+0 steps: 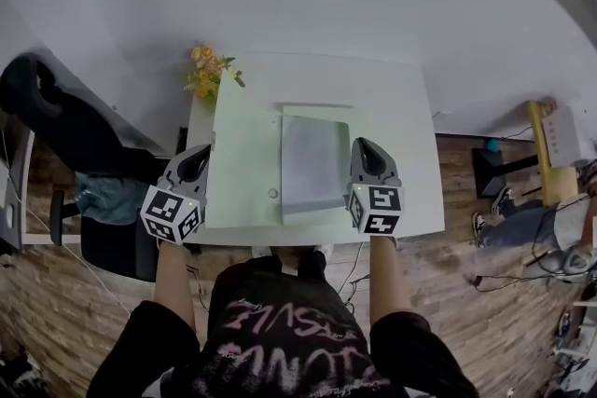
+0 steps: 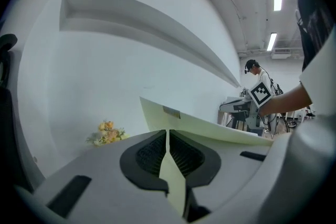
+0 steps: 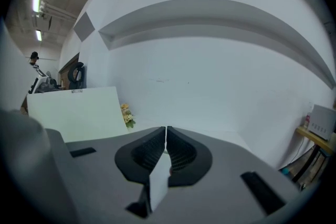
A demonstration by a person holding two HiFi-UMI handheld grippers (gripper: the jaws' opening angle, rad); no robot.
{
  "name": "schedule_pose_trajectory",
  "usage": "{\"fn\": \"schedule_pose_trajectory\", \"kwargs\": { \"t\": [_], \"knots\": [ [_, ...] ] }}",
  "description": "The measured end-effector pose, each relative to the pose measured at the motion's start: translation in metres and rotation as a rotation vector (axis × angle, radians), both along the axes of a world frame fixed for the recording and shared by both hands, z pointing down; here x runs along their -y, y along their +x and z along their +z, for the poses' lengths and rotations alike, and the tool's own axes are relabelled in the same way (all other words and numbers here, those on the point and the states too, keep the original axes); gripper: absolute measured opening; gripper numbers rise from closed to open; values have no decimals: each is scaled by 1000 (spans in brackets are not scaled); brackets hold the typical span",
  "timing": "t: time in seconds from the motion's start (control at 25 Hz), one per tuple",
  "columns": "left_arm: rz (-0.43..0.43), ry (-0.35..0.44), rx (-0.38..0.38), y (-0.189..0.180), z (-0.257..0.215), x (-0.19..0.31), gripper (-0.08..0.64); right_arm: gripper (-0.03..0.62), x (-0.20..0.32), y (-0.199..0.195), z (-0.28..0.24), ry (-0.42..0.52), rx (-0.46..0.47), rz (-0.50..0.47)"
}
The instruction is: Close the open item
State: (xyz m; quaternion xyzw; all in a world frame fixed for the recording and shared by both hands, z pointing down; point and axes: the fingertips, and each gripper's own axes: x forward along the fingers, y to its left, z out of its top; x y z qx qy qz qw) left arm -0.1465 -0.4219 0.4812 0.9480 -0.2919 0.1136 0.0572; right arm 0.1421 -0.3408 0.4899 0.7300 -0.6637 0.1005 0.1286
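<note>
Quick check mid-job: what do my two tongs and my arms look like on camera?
The left tongs and right tongs are grey moulded shells with black ribbed pads. Each carries a marker cube of black-and-white squares. The sleeves are black. No cables show on the tongs.

Both forearms reach forward, left tongs (image 2: 167,134) and right tongs (image 3: 166,131) each clamped shut on a folder (image 1: 244,154) edge.

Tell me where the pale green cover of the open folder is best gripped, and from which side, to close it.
Grip the pale green cover at its free left edge, coming from the left. It is a thin flap hinged along its right side, so that outer edge fits between jaws and likely swings it over easily. The left gripper is shut on it there.
</note>
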Motion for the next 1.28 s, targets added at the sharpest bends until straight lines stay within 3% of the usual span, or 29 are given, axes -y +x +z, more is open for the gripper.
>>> {"fn": "schedule_pose_trajectory", "kwargs": {
  "t": [0.48,0.76,1.28],
  "knots": [
    [139,45,6,97,-18,-30,15,26,-43,63,4,7,11,60],
    [262,41,54,171,-6,-55,15,26,-63,92,10,-4,10,76],
    [535,2,252,294,61,-113,15,26,-130,148,58,-70,48,186]
  ]
}}
